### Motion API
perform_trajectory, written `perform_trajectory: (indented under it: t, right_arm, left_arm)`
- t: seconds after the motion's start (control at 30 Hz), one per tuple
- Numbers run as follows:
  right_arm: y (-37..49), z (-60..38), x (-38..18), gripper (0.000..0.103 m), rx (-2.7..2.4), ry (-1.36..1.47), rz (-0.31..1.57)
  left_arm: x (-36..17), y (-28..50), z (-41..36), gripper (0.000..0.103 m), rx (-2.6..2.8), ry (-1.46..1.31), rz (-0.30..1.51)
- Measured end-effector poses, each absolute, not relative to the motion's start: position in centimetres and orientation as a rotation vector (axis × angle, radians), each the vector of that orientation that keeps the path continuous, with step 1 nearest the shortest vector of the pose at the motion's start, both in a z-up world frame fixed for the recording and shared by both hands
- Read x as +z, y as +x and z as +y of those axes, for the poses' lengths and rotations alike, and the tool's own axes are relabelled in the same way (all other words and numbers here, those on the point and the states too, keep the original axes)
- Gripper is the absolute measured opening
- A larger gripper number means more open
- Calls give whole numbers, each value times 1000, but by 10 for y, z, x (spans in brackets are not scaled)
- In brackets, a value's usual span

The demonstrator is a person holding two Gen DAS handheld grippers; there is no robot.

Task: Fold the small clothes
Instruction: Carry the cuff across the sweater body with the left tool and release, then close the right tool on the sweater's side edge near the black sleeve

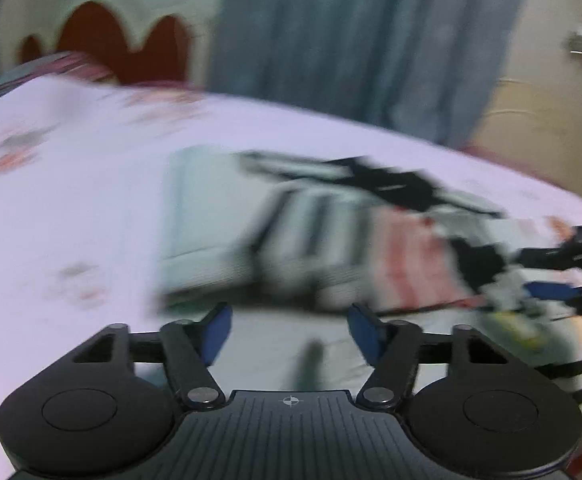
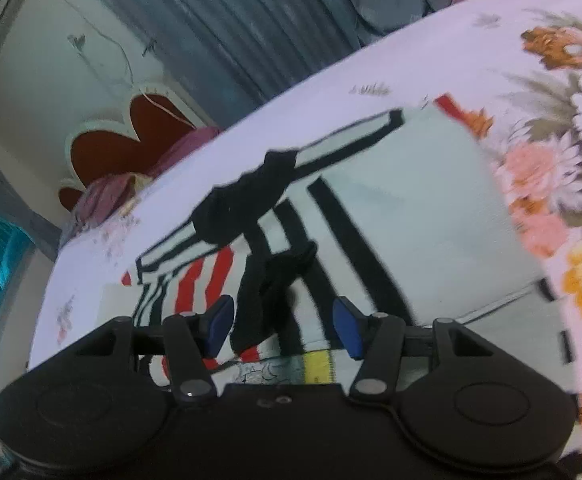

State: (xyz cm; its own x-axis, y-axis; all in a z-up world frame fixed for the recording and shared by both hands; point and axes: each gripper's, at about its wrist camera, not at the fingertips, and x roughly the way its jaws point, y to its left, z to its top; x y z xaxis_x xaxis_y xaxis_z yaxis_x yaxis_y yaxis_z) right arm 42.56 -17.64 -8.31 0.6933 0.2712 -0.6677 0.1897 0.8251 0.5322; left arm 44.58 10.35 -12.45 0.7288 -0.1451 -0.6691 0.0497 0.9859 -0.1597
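Well, through the left wrist's blurred view we saw our left gripper (image 1: 289, 330) with its jaws apart and empty, above the striped garment (image 1: 323, 240) spread mid-bed on the floral bedsheet (image 1: 71, 200). Over on the right wrist camera, our right gripper (image 2: 283, 326) stood parted, gripping nothing, a dark fold of that garment rising between its fingers (image 2: 219, 326).

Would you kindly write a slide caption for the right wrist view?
Right gripper, open, above a striped garment lying on a flowered bedsheet.
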Motion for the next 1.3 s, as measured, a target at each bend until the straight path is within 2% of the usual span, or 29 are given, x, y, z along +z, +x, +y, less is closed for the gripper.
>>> perform_trajectory:
  t: [0.03,0.07,0.13,0.17,0.2,0.23,0.27,0.43,0.5,0.67,0.93,0.97,1.0,1.07,1.2,1.23,1.3]
  right_arm:
    - [431,-172,-86,54,43,608,825]
    - [436,-169,-89,49,39,598,831]
    - [446,-162,-94,34,30,558,845]
    - [450,-158,-95,14,25,521,848]
    - [455,-153,-95,5,21,472,852]
    - [457,-150,-93,5,16,428,859]
    - [459,-147,-89,5,18,394,855]
    - [440,-141,-26,5,41,253,646]
    - [431,-145,-18,5,37,206,597]
    - [436,-163,-81,5,-19,216,821]
    - [420,-170,-97,4,-54,259,830]
    - [422,-168,-95,8,-57,253,831]
    - [422,-168,-93,19,-66,237,827]
    - [418,-164,-79,31,-109,195,759]
    - [411,-148,-58,30,-28,175,707]
    - [416,-139,-61,30,-3,160,718]
    - [425,-126,-72,24,27,142,759]
  left_arm:
    - [-129,448,116,57,-76,-134,760]
    - [-132,451,126,56,-53,-125,760]
    - [-138,461,135,55,-37,-84,752]
    - [-143,467,136,47,-35,-62,752]
    - [-147,474,140,40,-51,-62,769]
    - [-154,481,137,26,-61,-72,775]
    - [-154,484,140,18,-65,-80,773]
    - [-155,486,147,15,-110,-105,782]
    - [-157,489,144,15,-119,-96,784]
    - [-156,489,146,14,-132,-90,793]
    - [-155,491,145,15,-147,-65,805]
    - [-152,490,147,15,-158,-68,808]
    - [-148,487,150,15,-153,-86,805]
    - [-131,471,158,15,-136,-116,747]
    - [-110,462,138,15,-154,-84,654]
    - [-113,470,128,17,-173,-86,666]
    - [-126,484,114,32,-200,-92,710]
